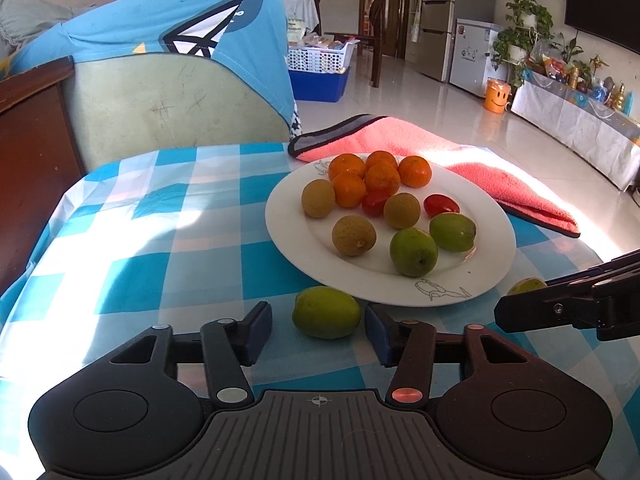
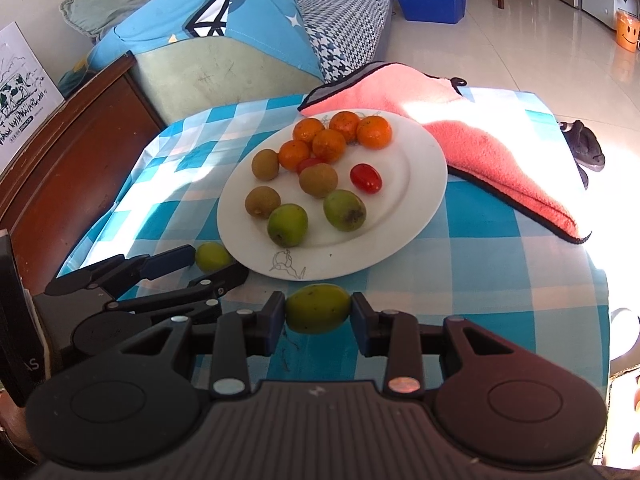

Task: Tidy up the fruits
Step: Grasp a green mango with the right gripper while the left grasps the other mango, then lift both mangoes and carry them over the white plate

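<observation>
A white plate point(image 1: 492, 248) point(image 2: 420, 184) on the checked table holds several oranges point(image 1: 382, 178), three brown fruits point(image 1: 354, 236), two red tomatoes point(image 1: 440, 205) and two green fruits point(image 1: 414, 252). My left gripper point(image 1: 318, 326) is open around a loose green fruit point(image 1: 326, 312) lying just before the plate; the pads stand a little apart from it. It also shows in the right wrist view point(image 2: 212, 257). My right gripper point(image 2: 318, 312) is shut on another green fruit point(image 2: 318, 309) at the plate's near edge, partly visible in the left wrist view point(image 1: 526, 286).
A pink towel point(image 1: 480, 176) point(image 2: 492, 144) lies behind and right of the plate. A sofa with a blue cover point(image 1: 160, 52) stands behind the table, a wooden cabinet point(image 2: 72, 152) at the left. The table's right edge point(image 2: 600, 280) is near.
</observation>
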`<move>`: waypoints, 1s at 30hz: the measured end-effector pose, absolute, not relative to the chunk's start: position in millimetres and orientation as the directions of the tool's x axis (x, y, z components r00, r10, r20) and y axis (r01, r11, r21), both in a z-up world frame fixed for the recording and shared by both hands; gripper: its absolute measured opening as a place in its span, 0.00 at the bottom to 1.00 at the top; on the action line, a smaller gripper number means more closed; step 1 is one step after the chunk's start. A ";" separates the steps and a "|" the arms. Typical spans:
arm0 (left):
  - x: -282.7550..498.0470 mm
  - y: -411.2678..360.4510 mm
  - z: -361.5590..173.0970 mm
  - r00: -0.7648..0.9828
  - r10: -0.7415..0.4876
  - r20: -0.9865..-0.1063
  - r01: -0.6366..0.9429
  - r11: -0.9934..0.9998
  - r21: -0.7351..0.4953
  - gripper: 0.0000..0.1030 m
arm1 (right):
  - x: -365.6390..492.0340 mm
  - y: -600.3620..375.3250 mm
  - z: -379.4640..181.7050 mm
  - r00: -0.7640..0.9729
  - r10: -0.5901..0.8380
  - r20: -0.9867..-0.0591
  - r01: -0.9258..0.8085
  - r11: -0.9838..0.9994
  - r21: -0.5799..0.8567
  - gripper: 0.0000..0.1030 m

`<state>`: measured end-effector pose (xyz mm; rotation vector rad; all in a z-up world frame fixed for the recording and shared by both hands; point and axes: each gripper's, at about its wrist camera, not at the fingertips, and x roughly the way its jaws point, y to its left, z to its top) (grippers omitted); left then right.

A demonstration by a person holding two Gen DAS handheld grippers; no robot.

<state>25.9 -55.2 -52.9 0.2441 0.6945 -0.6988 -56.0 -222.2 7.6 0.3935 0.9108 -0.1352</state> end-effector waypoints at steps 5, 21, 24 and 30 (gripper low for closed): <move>19.8 -55.5 -51.1 0.559 -0.510 -0.653 0.667 0.745 -0.011 0.32 | -54.6 -223.7 5.6 0.608 0.058 -0.792 0.289 0.913 0.288 0.35; -14.5 -23.3 -28.9 0.597 -0.445 -0.667 0.554 0.831 -0.059 0.32 | -52.4 -211.6 8.7 0.621 0.067 -0.781 0.231 0.936 0.264 0.35; -19.0 -13.6 -26.3 0.597 -0.433 -0.676 0.519 0.850 -0.087 0.32 | -52.8 -206.5 10.2 0.624 0.074 -0.778 0.207 0.944 0.257 0.35; -23.9 0.1 -17.3 0.620 -0.383 -0.685 0.443 0.891 -0.098 0.32 | -55.2 -199.4 17.9 0.646 0.065 -0.761 0.169 0.960 0.225 0.35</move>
